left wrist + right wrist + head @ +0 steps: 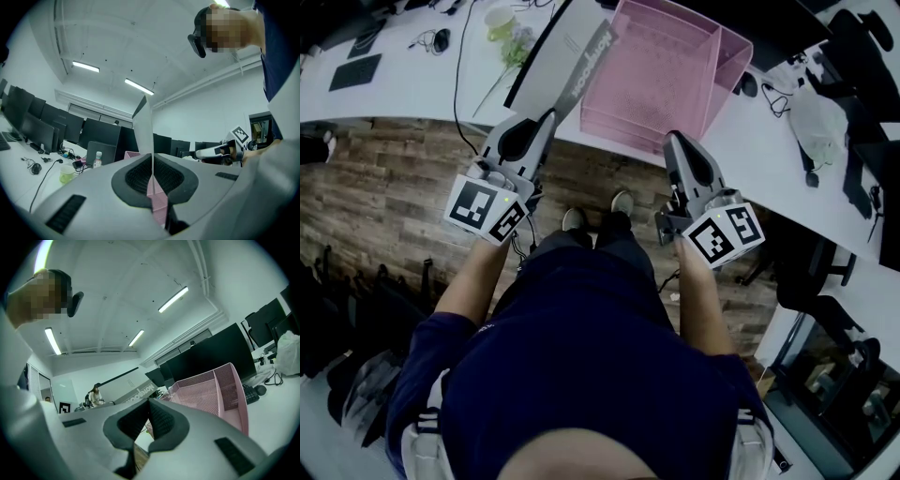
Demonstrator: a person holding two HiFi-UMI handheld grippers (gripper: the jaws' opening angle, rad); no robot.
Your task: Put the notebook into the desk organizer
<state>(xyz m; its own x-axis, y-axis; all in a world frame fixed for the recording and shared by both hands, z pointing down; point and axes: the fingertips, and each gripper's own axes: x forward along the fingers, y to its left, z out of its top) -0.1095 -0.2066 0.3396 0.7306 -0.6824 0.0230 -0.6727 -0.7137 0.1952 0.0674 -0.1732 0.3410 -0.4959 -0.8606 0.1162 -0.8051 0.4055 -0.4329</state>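
A thin grey notebook (574, 67) stands on edge over the desk, slanting up and to the right, with my left gripper (546, 117) shut on its near end. In the left gripper view the notebook (146, 126) shows edge-on, rising from between the pads (136, 176). The pink mesh desk organizer (630, 58) lies on the white desk just right of the notebook. It also appears low between the jaws as the organizer (158, 199). My right gripper (672, 139) is shut and empty at the organizer's near edge. The right gripper view shows the organizer (220, 390) and the notebook (133, 396).
The white desk (403, 89) carries a green cup (499, 21), a mouse (441, 39) with cables and a dark pad (354, 71). A white bag (821, 117) and a black chair (862, 56) sit at the right. Wooden floor (384, 187) lies below the desk edge.
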